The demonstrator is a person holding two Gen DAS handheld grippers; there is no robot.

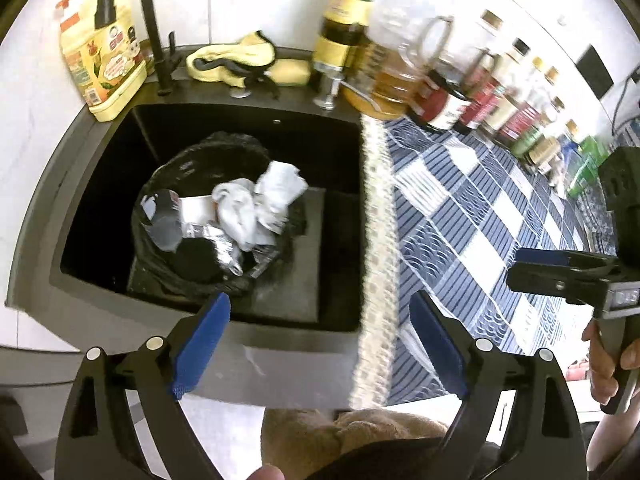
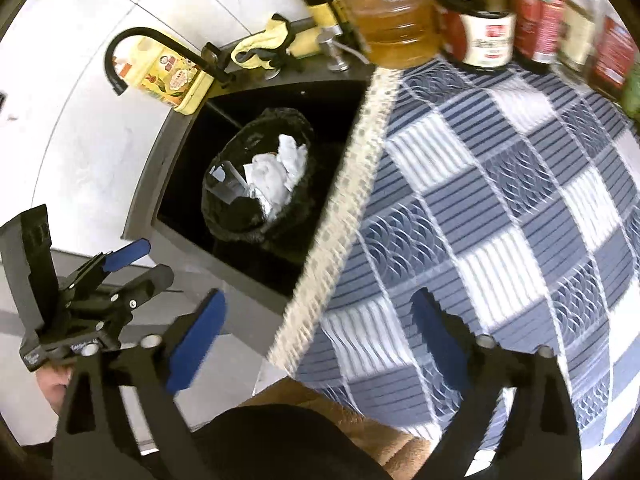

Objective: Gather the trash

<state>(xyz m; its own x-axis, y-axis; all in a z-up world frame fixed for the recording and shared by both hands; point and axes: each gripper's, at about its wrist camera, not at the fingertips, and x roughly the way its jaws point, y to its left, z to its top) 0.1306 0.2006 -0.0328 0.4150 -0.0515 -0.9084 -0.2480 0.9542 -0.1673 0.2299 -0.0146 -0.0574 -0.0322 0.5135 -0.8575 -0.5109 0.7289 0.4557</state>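
No legible text on any label.

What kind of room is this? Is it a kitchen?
Most likely a kitchen. There is a black sink with a black faucet, a yellow dish soap bottle beside it, and a row of sauce and oil bottles along the wall behind a checked cloth.

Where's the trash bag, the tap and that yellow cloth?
trash bag (image 1: 160,168): left wrist view, on its black rim inside the sink.
tap (image 1: 150,20): left wrist view, on its black upright neck.
yellow cloth (image 1: 244,54): left wrist view, on its top fold behind the sink.
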